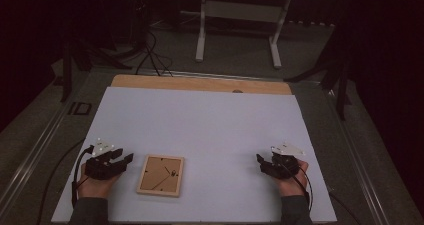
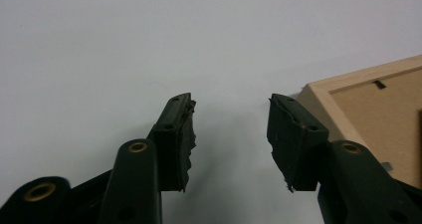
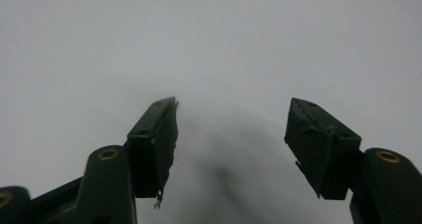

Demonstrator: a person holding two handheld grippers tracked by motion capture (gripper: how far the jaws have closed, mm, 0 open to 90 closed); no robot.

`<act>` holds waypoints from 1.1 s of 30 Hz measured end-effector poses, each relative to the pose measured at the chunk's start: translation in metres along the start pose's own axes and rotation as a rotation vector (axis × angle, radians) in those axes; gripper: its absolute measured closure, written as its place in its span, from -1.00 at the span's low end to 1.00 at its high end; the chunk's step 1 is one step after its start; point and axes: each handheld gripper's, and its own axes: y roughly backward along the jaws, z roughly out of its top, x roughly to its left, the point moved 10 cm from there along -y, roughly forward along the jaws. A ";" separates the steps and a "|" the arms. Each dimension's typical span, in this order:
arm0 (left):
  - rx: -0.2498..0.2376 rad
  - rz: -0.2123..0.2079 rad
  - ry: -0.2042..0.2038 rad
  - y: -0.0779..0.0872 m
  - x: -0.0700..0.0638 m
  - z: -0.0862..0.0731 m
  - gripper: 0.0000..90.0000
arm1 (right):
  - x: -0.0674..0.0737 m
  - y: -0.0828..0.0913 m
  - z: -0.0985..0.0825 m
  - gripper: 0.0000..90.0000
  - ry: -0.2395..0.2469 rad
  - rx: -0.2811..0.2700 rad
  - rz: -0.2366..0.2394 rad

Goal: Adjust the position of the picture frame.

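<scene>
- A square light-wood picture frame (image 1: 160,175) lies flat, back side up, on the pale grey table sheet (image 1: 200,120), near the person's edge and left of the middle
- The left gripper (image 1: 126,158) rests low on the sheet just beside the frame's left edge, its tips pointing toward that edge; a narrow strip of bare sheet seems to separate them
- In the left gripper view its jaws stand apart with only sheet between them, and the frame's corner (image 2: 368,109) sits just off to the right of the right-hand jaw
- The right gripper (image 1: 260,160) lies well apart from the frame, over on the right of the sheet, jaws spread and holding nothing (image 3: 231,134)
- The frame is near square, so no long axis matters; its sides sit slightly skewed to the table edge
- Judgement: the left gripper is much the nearer, and a short slide rightward would bring the frame's edge between its jaws
</scene>
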 end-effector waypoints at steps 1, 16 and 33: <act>-0.003 -0.002 -0.003 0.001 -0.001 0.000 0.18 | 0.000 0.000 0.000 -0.18 0.000 0.000 0.000; -0.009 -0.041 -0.019 0.001 -0.009 0.002 0.20 | 0.007 0.004 0.008 -0.15 -0.046 -0.042 0.050; -0.035 -0.048 -0.020 0.001 -0.012 0.005 0.18 | 0.014 0.002 0.011 -0.14 -0.030 -0.048 0.065</act>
